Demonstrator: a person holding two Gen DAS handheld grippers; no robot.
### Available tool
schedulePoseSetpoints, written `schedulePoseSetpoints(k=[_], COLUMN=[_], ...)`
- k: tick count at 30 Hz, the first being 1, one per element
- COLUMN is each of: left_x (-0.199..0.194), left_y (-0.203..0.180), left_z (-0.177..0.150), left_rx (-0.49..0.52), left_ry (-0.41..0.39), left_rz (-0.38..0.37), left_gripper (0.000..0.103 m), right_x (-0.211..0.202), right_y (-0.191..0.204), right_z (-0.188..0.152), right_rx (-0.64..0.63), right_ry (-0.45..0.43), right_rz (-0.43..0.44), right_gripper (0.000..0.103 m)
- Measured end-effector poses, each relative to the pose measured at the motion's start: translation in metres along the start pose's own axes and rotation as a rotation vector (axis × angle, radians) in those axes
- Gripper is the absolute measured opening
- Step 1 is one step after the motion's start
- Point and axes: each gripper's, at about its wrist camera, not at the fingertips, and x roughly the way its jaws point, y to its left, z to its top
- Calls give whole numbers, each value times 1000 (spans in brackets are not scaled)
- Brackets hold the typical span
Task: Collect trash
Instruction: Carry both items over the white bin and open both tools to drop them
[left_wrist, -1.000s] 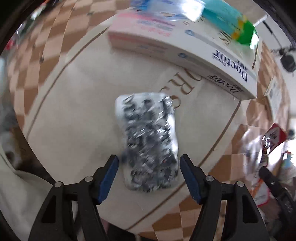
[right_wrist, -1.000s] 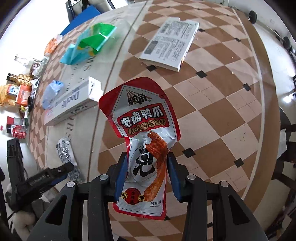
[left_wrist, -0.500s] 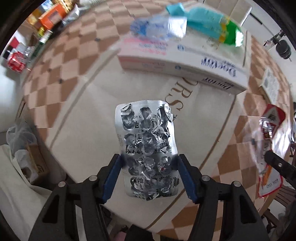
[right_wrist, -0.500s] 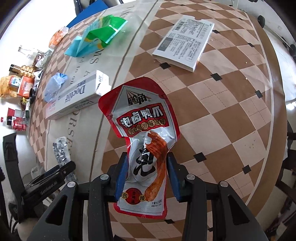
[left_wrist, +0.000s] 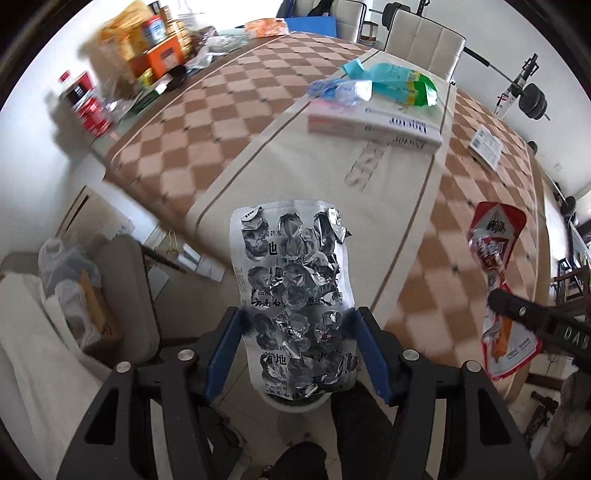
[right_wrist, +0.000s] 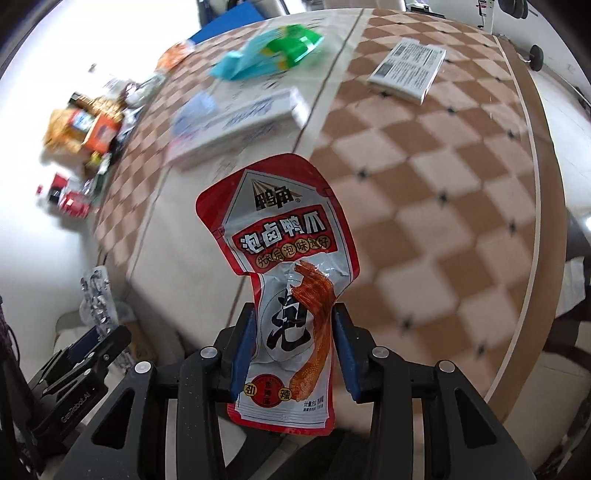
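Past the table (left_wrist: 229, 122) edge, above floor, the left gripper (left_wrist: 298, 345) clamps a blister pack (left_wrist: 295, 295); the right gripper (right_wrist: 293, 345) pinches a snack pouch (right_wrist: 284, 280).

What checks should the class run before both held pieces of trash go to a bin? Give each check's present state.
1. Left gripper jaws shut on the blister pack: ok.
2. Right gripper jaws shut on the snack pouch: ok.
3. Both pieces lifted off the table: ok.
4. Bin located: cannot tell, none identified.
5. Table cleared: not ok; the green wrapper and toothpaste box remain.
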Motion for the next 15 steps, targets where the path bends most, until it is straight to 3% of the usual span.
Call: schedulePoseSetpoints(k=[4,8,15], left_x=[-1,27,131], left_y=[23,48,84], left_z=[-54,-105,-163], left_rx=[-12,-57,-193], left_ry=[37,120,288], left_rz=[-6,-9,-127], left_gripper=[59,59,59], right_x=[4,37,134], right_y=[26,46,35], right_z=[-72,-143,-216], right_rx=[-18,-60,-101], right_ry=[33,118,276], right_rz=[26,19,-39], right_gripper=[43,43,43])
